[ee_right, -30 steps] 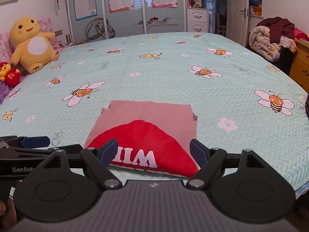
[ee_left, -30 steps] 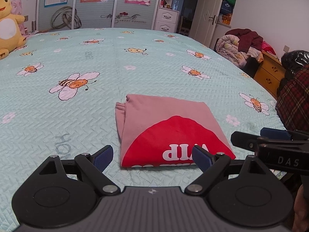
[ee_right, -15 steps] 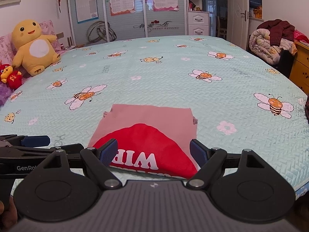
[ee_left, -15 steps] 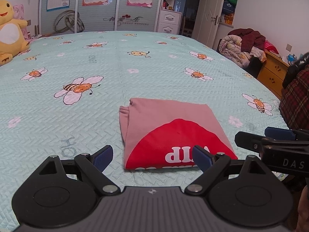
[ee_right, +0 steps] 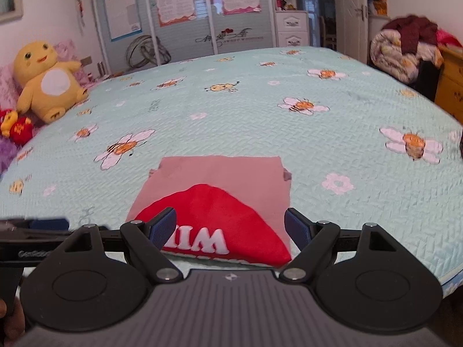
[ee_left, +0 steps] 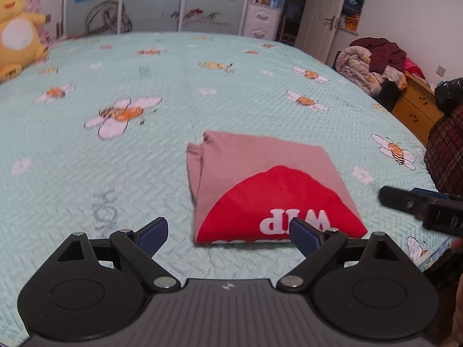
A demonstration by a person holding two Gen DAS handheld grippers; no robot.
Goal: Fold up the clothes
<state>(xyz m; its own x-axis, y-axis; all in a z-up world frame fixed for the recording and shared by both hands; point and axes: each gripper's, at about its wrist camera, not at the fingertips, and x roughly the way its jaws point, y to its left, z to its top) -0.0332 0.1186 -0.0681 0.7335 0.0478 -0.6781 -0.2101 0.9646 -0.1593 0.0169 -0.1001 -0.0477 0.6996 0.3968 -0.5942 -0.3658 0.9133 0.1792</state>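
The folded pink-and-red shirt (ee_left: 269, 190) lay flat on the bed (ee_left: 115, 156), just ahead of both hand-held grippers, unchanged from a second before. The left hand-held gripper (ee_left: 228, 231) and right hand-held gripper (ee_right: 230, 225) had lifted slightly, both spread wide and empty.

a wide bed (ee_right: 332, 150) carries everything, covered in a pale green quilted spread printed with bees and flowers. a folded pink and red garment (ee_right: 220, 199) lies flat near its front edge. a yellow plush toy (ee_right: 47, 82) sits at the far left side.
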